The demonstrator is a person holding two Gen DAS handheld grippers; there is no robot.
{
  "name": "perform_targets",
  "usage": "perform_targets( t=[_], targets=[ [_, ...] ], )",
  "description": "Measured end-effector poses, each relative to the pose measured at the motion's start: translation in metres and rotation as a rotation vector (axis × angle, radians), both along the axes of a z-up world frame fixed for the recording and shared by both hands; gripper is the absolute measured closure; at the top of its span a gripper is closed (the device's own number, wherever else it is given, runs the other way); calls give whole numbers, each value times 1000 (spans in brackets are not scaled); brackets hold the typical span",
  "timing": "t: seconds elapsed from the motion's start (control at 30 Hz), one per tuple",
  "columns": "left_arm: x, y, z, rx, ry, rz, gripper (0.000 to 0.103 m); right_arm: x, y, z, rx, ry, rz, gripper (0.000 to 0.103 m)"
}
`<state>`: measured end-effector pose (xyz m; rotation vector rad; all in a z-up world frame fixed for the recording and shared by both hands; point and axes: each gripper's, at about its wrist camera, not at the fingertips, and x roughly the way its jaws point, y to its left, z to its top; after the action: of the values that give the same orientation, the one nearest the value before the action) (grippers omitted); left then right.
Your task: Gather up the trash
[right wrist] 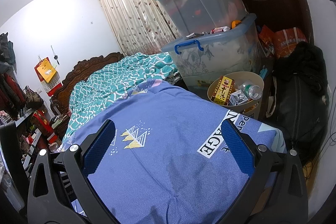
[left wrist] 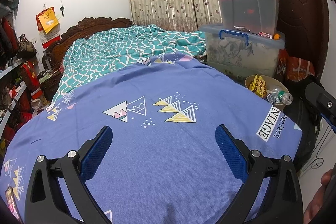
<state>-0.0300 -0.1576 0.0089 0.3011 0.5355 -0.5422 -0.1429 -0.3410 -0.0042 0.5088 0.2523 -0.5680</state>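
A beige trash bin (right wrist: 255,79) stands on the floor beside the bed's right edge; it also shows in the left wrist view (left wrist: 251,78). It holds a yellow and red box (right wrist: 222,89), a small grey carton (right wrist: 238,98) and a clear plastic bottle (right wrist: 251,90). My left gripper (left wrist: 163,136) is open and empty above the blue bed sheet (left wrist: 168,161). My right gripper (right wrist: 168,131) is open and empty above the same sheet, left of and nearer than the bin. Part of the right gripper (left wrist: 321,100) shows at the left wrist view's right edge.
Stacked clear storage boxes (right wrist: 210,35) stand behind the bin by the curtain (right wrist: 130,14). A black bag (right wrist: 300,102) lies right of the bin. A teal quilt (left wrist: 126,49) covers the bed's far half. Cluttered shelves (left wrist: 14,81) line the left wall.
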Motion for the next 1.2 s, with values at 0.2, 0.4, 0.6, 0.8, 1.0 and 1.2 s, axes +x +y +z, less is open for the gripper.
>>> perform_targets(
  t=[0.2,0.4,0.6,0.8,1.0,1.2],
  targets=[
    [0,0,0,1,0,0,9,1,1,0,0,0,1,3],
    [0,-1,0,1,0,-1,9,1,1,0,0,0,0,3],
    [0,-1,0,3,1,-4,9,1,2,0,0,0,1,3],
    [0,0,-1,5,1,-5,9,1,3,0,1,1,1,3],
    [0,1,-1,6,1,-8,9,1,1,1,0,-1,1,3],
    [0,1,-1,7,-4,-5,9,3,5,-4,9,-6,-4,3]
  ],
)
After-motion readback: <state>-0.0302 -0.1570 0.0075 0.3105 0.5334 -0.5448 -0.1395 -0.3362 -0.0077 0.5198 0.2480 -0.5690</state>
